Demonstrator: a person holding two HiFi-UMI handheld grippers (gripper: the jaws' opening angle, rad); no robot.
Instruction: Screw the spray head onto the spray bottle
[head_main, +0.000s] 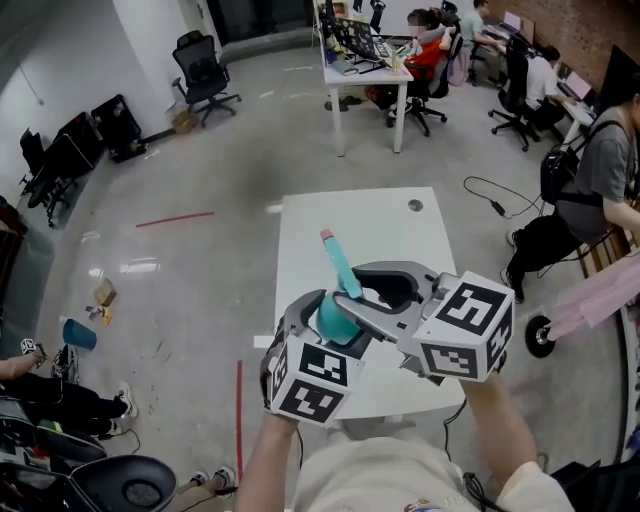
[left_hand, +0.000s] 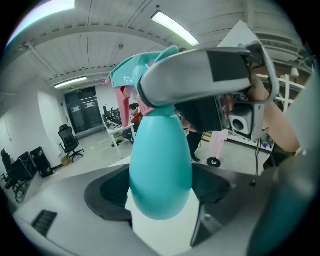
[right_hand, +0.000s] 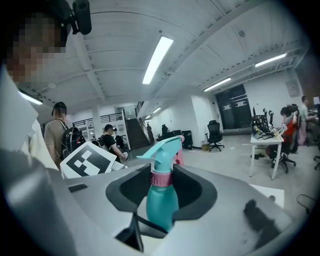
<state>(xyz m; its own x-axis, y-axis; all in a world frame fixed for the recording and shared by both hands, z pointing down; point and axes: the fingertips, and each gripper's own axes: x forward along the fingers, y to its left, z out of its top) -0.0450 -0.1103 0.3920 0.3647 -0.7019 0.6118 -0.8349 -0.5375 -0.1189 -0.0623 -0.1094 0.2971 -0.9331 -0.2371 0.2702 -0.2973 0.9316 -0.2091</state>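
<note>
Keeping the spray head (right_hand: 163, 147) square matters: right gripper (right_hand: 161, 184) clamps its pink collar (right_hand: 161, 178), left gripper (left_hand: 160, 197) holds the bottle (left_hand: 160, 155) firmly

Bright ceiling strip lights (right_hand: 157, 59); gripper views fisheye-warped, dark-cornered, softly blurred.

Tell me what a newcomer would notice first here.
A teal spray bottle held up over the white table catches the eye first, its body gripped in the left tongs. The right tongs clamp the pink collar under its spray head. Behind, people work at desks in an open office.
</note>
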